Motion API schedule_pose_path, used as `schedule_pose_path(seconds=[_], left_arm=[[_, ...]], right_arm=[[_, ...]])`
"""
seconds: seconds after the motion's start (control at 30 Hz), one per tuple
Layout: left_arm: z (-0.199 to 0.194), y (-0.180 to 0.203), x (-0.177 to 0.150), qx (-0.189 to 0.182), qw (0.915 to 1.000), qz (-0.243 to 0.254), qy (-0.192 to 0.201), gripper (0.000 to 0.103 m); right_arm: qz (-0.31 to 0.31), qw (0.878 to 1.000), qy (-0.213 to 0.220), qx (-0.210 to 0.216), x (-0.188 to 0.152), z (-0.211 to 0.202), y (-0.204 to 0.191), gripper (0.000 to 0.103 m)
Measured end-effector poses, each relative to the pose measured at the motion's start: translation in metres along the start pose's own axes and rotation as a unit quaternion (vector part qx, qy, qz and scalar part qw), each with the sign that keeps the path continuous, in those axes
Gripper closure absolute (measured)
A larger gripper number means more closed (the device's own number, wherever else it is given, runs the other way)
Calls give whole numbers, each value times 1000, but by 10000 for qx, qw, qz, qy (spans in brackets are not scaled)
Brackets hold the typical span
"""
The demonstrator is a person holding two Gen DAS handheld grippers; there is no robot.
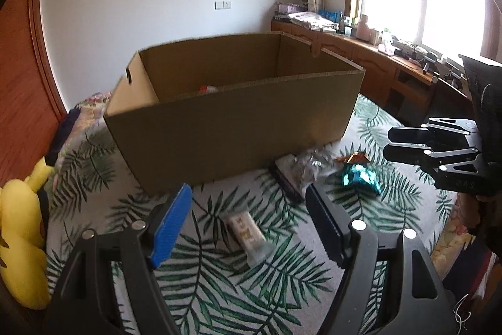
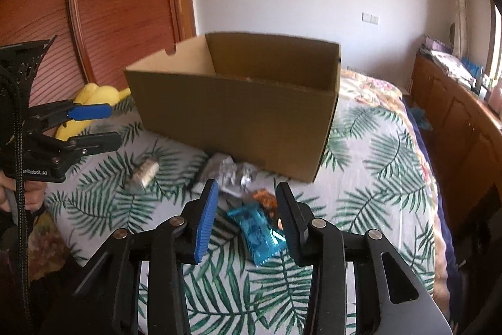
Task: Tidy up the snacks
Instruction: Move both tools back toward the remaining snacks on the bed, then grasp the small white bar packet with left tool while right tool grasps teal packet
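Step in hand: each gripper lines up over its own snack on the leaf-print bedspread (image 2: pixel 376 146), in front of the cardboard box (image 2: pixel 238 115); this reads as the approach before two pickups.
Left target: a pale wrapped bar (image 1: pixel 248 236) lies between and beyond the left gripper (image 1: pixel 248 225) fingers, not touched.
Right target: a blue packet (image 2: pixel 257 233) lies framed by the right gripper (image 2: pixel 248 225), with an orange snack (image 2: pixel 266 200) just beside it and a silver wrapper (image 2: pixel 229 171) nearer the box.
Doing it well: the right gripper should straddle only the blue packet and stay clear of the orange one; the left should close across the bar's narrow width.
Left jaws: wide apart, empty.
Right jaws: moderately apart, nothing gripped.
Pose: both grippers tilt downward toward the bed, side by side.
Box: one snack inside, barely visible.
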State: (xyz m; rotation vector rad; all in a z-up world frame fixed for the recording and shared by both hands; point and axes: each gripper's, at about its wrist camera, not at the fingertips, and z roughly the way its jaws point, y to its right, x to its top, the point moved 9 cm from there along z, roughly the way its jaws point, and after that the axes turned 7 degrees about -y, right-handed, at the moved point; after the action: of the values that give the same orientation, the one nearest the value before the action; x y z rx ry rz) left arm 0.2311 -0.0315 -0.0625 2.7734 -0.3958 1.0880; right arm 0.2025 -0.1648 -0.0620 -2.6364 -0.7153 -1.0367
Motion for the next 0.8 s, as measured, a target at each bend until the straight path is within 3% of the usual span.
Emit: schedule_pose_path(seconds=[0.4,0.8], left_arm=[[33,-5,-29,65,9993,-132,-332,27],[54,-16,-44,51,9976,-411,-558,27]], right_arm=[[81,9988,-486,8,-29,38,11,67],[-65,9972,-742,-3,-34,58,6,66]])
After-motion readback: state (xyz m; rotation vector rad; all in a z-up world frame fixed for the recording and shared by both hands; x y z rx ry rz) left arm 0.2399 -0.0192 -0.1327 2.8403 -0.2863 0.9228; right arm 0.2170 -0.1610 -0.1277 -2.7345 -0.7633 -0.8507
